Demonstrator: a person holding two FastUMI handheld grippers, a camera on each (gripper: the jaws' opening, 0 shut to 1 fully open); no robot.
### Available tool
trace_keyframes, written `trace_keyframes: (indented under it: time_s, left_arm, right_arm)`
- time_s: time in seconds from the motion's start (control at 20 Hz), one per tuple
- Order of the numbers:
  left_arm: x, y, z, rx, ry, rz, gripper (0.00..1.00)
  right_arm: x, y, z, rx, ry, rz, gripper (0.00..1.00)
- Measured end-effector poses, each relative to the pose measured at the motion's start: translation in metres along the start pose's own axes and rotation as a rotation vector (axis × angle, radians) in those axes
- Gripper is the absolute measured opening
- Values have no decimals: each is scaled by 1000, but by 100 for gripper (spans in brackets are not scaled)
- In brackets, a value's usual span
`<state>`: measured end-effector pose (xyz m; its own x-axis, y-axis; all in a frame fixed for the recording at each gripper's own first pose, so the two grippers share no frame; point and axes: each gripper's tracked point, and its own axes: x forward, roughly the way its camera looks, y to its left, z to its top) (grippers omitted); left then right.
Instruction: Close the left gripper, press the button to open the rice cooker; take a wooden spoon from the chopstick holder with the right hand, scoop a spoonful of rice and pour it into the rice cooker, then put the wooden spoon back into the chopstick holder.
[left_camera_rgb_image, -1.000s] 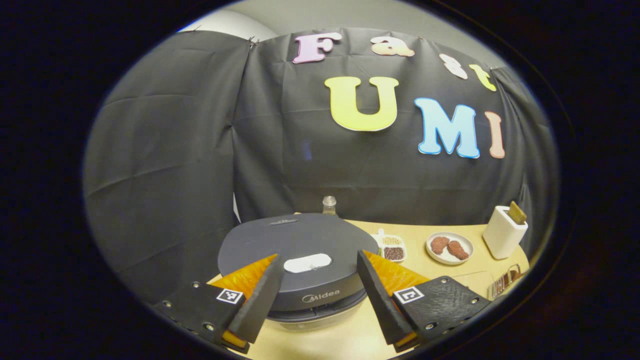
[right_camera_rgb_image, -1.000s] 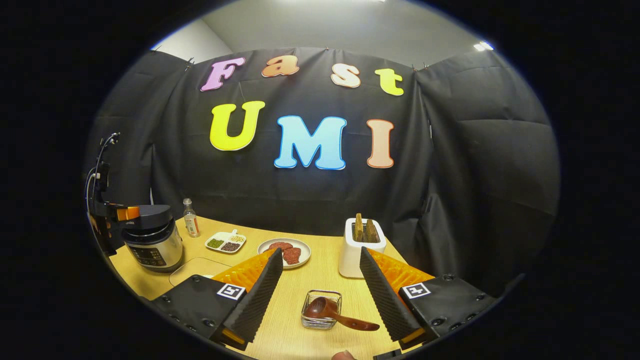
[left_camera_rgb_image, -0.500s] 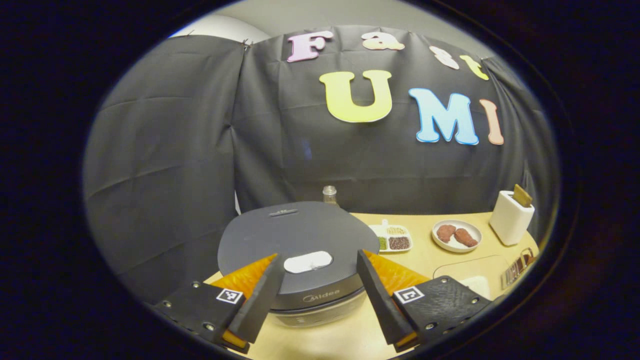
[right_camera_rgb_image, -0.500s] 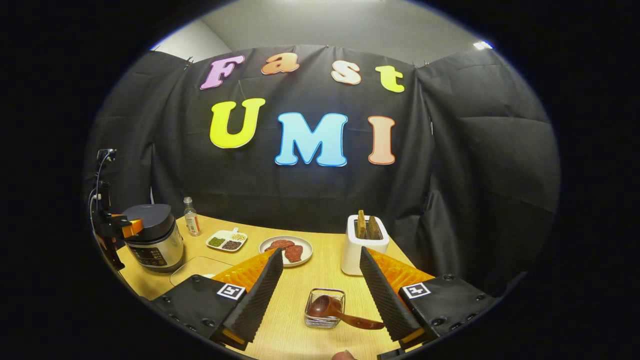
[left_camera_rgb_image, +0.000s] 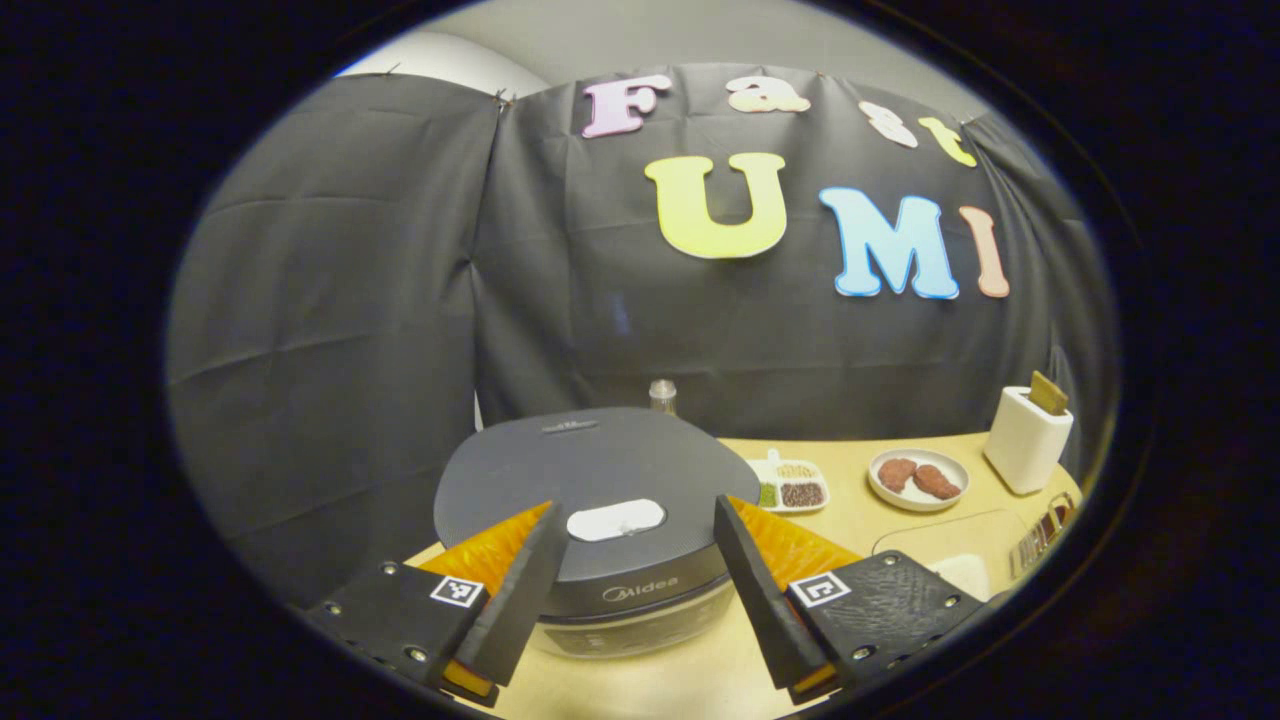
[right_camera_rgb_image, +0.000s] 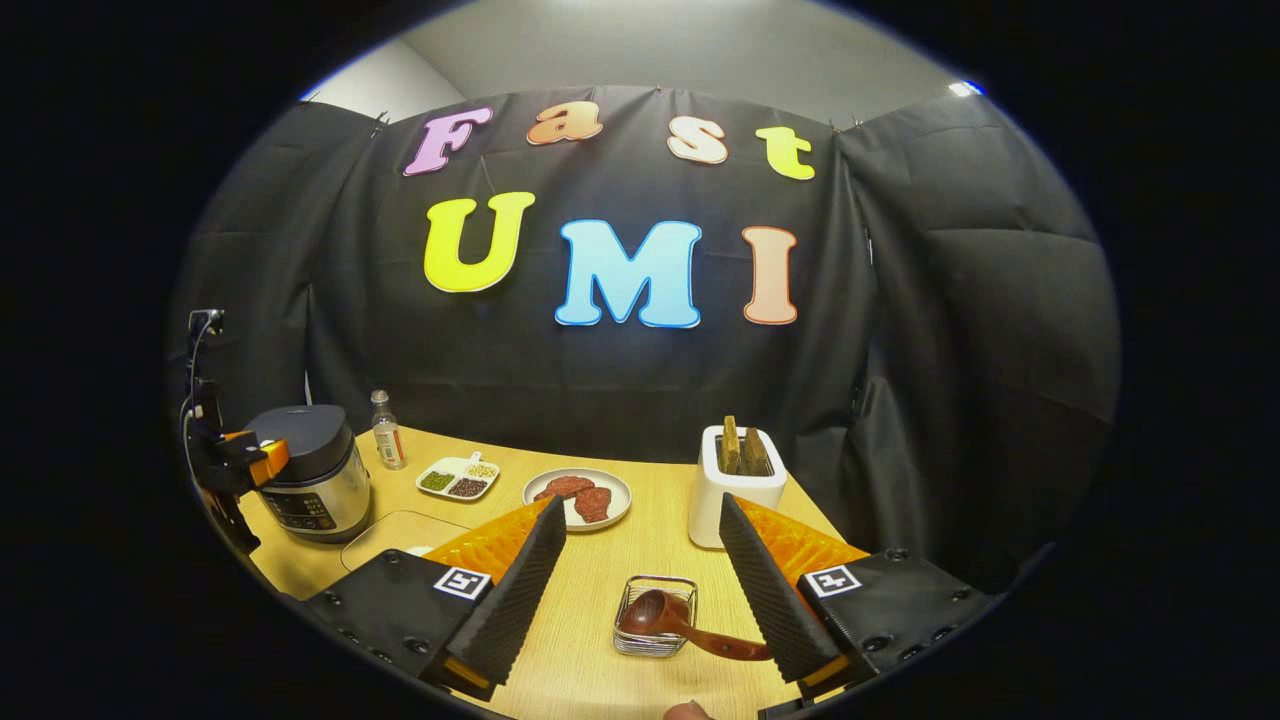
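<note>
Both pairs of jaws stand spread wide with nothing between them. In the left gripper view we see the left gripper (left_camera_rgb_image: 632, 585) poised above the front of the rice cooker (left_camera_rgb_image: 600, 500), whose dark lid is down; the pale oval button (left_camera_rgb_image: 616, 520) sits on the lid in the gap between the fingers, untouched. In the right gripper view the right gripper (right_camera_rgb_image: 640, 590) hangs over the wooden table (right_camera_rgb_image: 600, 590), and between its fingers we find a small wire basket (right_camera_rgb_image: 655, 630), the chopstick holder, with the wooden spoon (right_camera_rgb_image: 680, 622) resting in it: bowl inside, handle sticking out over the rim toward the right finger.

Farther back a white holder (right_camera_rgb_image: 735, 485) stands upright with two brown slabs in its slots. A round plate (right_camera_rgb_image: 578, 498) carries reddish-brown pieces, and beside it a small divided dish (right_camera_rgb_image: 458, 479) holds green, dark and pale grains in separate compartments. A small bottle (right_camera_rgb_image: 385, 432) stands just beside the cooker. A shallow clear tray (right_camera_rgb_image: 400, 528) lies in front of the cooker; we cannot make out its contents.
</note>
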<state>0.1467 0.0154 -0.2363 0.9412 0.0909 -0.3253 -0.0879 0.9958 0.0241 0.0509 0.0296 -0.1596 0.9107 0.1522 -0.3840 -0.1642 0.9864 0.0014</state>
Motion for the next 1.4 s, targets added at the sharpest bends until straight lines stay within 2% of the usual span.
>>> trace_keyframes:
  time_s: [0.05, 0.2, 0.25, 0.3, 0.5, 0.55, 0.6, 0.7, 0.75, 0.8, 1.0, 1.05, 1.1, 1.4]
  left_arm:
    - [0, 0, -4, -2, 26, 0, 94]
    - [-2, 0, 6, 0, 3, -13, 93]
    - [-5, -5, 7, 11, 4, -32, 95]
    - [-7, -10, 11, 8, -2, -51, 92]
    - [-44, -10, 80, -17, -114, -66, 91]
    - [-59, -16, 100, -18, -146, -72, 90]
    - [-76, -21, 118, -13, -175, -79, 90]
    - [-106, -29, 146, 12, -224, -75, 89]
    - [-120, -33, 156, 20, -240, -75, 93]
    - [-133, -38, 162, 16, -252, -86, 89]
    - [-173, -54, 166, -32, -258, -145, 93]
    - [-181, -54, 165, -37, -264, -160, 90]
    - [-187, -54, 166, -37, -269, -173, 90]
    - [-204, -35, 176, -46, -299, -215, 90]
  right_arm:
    - [1, 1, 1, 1, 0, 2, 98]
    - [-1, 4, 8, 9, -18, 16, 98]
    - [-3, 4, 13, 8, -30, 20, 98]
    - [-4, 4, 16, 4, -42, 24, 98]
    - [-14, 2, 35, 7, -87, 64, 98]
    - [-17, 3, 40, 19, -100, 79, 93]
    - [-20, 4, 44, 32, -112, 97, 98]
    - [-27, 7, 49, 44, -130, 132, 98]
    - [-31, 8, 50, 42, -140, 143, 98]
    - [-34, 7, 50, 37, -148, 147, 98]
    - [-52, 16, 49, 51, -161, 149, 98]
    - [-56, 18, 51, 54, -172, 146, 93]
    - [-59, 20, 53, 51, -182, 138, 98]
    - [-84, 30, 60, 55, -202, 79, 98]
